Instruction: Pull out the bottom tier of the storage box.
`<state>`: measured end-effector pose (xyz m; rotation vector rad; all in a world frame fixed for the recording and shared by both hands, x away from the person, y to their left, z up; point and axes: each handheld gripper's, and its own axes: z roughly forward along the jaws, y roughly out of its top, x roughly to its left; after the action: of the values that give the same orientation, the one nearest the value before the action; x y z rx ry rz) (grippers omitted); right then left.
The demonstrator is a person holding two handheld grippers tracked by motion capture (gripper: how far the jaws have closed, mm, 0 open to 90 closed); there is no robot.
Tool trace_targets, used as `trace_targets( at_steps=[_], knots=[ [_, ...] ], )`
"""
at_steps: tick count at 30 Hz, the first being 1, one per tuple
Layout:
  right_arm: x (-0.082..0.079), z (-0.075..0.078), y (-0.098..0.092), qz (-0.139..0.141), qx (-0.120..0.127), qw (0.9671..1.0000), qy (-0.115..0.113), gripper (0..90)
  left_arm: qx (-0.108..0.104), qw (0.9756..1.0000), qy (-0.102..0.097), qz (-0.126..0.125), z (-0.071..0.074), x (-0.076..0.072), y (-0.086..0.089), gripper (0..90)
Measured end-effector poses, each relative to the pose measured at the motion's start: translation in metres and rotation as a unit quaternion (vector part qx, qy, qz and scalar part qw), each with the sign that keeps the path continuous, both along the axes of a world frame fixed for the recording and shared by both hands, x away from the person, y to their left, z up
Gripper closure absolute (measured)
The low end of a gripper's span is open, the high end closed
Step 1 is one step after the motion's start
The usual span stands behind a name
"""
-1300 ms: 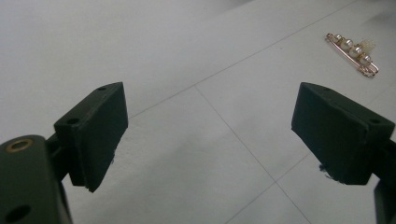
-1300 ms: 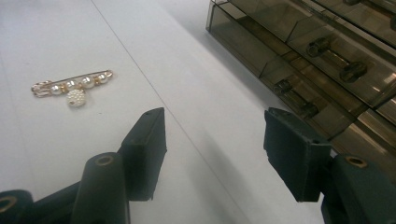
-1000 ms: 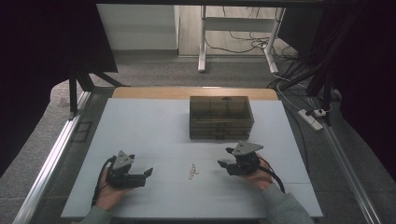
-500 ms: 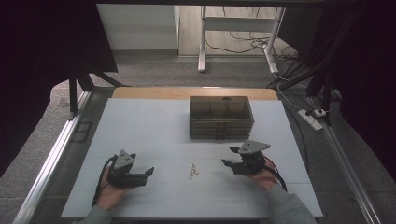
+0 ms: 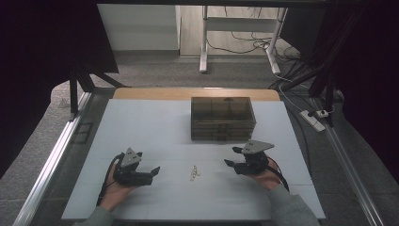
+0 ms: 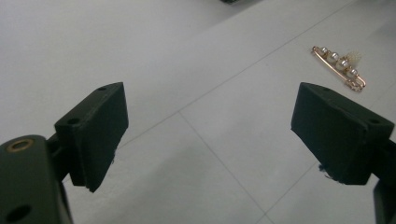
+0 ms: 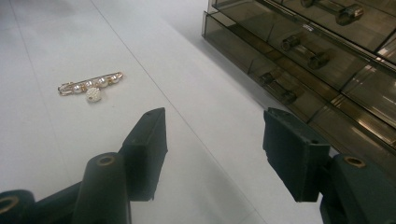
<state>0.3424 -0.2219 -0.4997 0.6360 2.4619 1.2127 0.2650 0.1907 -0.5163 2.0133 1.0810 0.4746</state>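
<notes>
A small gold pin with pearls [image 5: 193, 172] lies on the white table [image 5: 155, 127] between my two grippers. It appears in the left gripper view as the pin [image 6: 340, 66] at the upper right, and in the right gripper view as the pin [image 7: 90, 85] at the left. My left gripper [image 5: 154, 170] rests at the front left, open and holding nothing, jaws pointing right toward the pin. My right gripper [image 5: 232, 156] is held at the front right, open and holding nothing, jaws pointing left. A smoky transparent drawer box [image 5: 222, 117] stands behind, its drawers [image 7: 299, 56] shut with metal handles.
A wooden strip [image 5: 188, 93] edges the table's far side. Metal rails [image 5: 51, 155] run along the table's left and right. A power strip [image 5: 314, 119] and cables lie on the floor at right. Dark curtains hang on both sides.
My right gripper has shifted slightly right and toward the drawer box. The left gripper and the pin have stayed put.
</notes>
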Motion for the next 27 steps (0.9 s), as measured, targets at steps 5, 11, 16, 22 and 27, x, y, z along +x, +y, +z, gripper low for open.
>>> trace_targets(
  at_steps=[5, 11, 16, 22, 27],
  knots=[
    [0.001, 0.001, -0.001, -0.003, -0.001, 1.0, -0.002, 39.3, -0.001, 1.0, 0.001, -0.009, 0.003, 0.005, -0.008, 12.7],
    [0.002, 0.004, -0.002, -0.002, 0.001, 1.0, -0.003, 39.5, -0.005, 0.9998, 0.002, -0.017, 0.006, 0.011, -0.015, 12.9],
    [0.003, 0.005, -0.003, -0.004, 0.002, 1.0, -0.004, 39.6, -0.004, 0.9998, 0.006, -0.02, 0.007, 0.018, -0.02, 13.0],
    [0.005, 0.009, -0.005, -0.009, 0.005, 0.9999, -0.007, 39.6, -0.004, 0.9997, 0.007, -0.021, 0.01, 0.025, -0.024, 13.1],
    [0.007, 0.011, -0.008, -0.013, 0.003, 0.9999, -0.007, 39.4, -0.004, 0.9997, 0.007, -0.024, 0.012, 0.03, -0.029, 13.2]
  ],
)
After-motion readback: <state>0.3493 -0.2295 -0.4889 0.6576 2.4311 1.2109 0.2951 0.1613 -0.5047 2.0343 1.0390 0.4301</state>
